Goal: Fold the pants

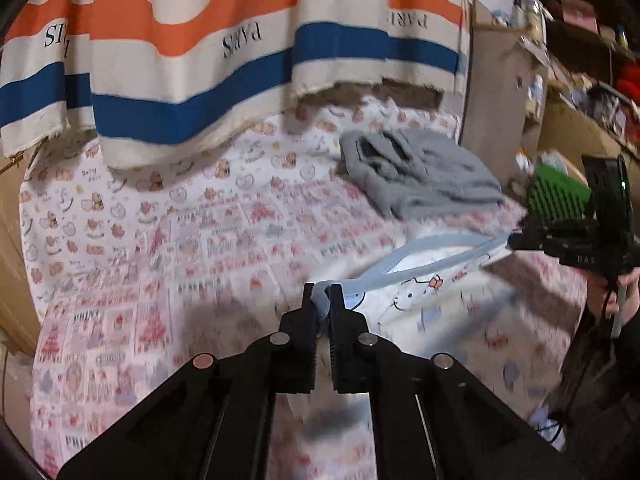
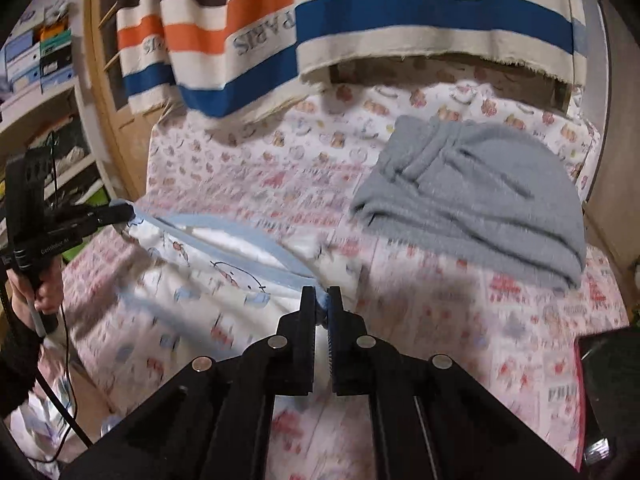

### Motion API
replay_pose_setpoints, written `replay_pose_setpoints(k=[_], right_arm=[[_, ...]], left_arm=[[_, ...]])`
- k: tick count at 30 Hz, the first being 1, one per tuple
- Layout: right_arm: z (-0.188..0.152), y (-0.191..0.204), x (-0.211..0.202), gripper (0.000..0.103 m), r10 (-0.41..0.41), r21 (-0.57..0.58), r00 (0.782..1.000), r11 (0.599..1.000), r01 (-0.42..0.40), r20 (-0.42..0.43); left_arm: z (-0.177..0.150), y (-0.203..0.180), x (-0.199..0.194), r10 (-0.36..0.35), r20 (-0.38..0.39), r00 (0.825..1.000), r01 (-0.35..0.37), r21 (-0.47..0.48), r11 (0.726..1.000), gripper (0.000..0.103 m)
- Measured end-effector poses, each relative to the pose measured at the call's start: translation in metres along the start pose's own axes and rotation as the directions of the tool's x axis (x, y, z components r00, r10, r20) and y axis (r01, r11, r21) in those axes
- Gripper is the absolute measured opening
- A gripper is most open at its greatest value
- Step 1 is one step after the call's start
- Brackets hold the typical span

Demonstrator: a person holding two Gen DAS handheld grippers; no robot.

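White pants [image 1: 420, 292] with a cartoon print and a light blue waistband lie on the bed. My left gripper [image 1: 322, 292] is shut on one end of the waistband, and blue fabric shows between its fingertips. My right gripper [image 2: 322, 294] is shut on the other end of the same band. Each wrist view also shows the other gripper at the far end: the right gripper [image 1: 516, 240] at the right edge, the left gripper [image 2: 124, 213] at the left, both held by a hand. The pants [image 2: 208, 280] stretch between them, with the waist opening gaping.
A folded grey fleece garment [image 1: 420, 176] [image 2: 480, 200] lies on the patterned bed sheet [image 1: 160, 220] beyond the pants. A striped cloth [image 1: 200, 60] hangs over the far end of the bed. Cluttered shelves [image 1: 580, 60] [image 2: 40, 80] stand on both sides. A dark object [image 2: 608, 380] sits at the near right.
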State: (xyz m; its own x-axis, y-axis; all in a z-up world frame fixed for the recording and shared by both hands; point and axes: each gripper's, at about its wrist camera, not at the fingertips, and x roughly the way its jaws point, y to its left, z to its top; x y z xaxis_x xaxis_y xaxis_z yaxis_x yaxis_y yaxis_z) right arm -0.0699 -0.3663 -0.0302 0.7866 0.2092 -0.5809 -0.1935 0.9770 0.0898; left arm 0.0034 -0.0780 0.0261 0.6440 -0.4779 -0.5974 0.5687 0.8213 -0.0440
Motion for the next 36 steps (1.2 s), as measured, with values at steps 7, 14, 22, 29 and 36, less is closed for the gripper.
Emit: replay_pose_setpoints(k=[7, 14, 22, 29, 36], right_arm=[[-0.042, 0.011, 0.012, 0.005, -0.033, 0.001, 0.998, 0.999, 0.033, -0.057], [-0.038, -0.004, -0.007, 0.050, -0.051, 0.102, 0.999, 0.994, 0.050, 0.013], [-0.022, 0.016, -0.003, 0.052, -0.094, 0.038, 0.995, 0.995, 0.094, 0.016], [-0.027, 0.022, 0.028, 0.030, -0.133, -0.034, 0.990, 0.991, 0.131, -0.050], [-0.028, 0.016, 0.014, 0.004, -0.090, 0.023, 0.995, 0.996, 0.091, -0.038]], left_arm=[[-0.055, -0.002, 0.003, 0.006, -0.084, 0.996, -0.005, 0.016, 1.000, 0.009], [-0.052, 0.003, -0.022, 0.001, -0.015, 1.000, -0.001, -0.039, 0.999, 0.035], [-0.032, 0.001, -0.010, -0.009, 0.015, 1.000, 0.011, -0.083, 0.997, 0.057], [-0.040, 0.008, 0.023, -0.026, -0.115, 0.993, 0.013, -0.113, 0.993, 0.048], [-0.045, 0.005, 0.012, 0.014, -0.090, 0.996, -0.024, -0.102, 0.995, 0.006]])
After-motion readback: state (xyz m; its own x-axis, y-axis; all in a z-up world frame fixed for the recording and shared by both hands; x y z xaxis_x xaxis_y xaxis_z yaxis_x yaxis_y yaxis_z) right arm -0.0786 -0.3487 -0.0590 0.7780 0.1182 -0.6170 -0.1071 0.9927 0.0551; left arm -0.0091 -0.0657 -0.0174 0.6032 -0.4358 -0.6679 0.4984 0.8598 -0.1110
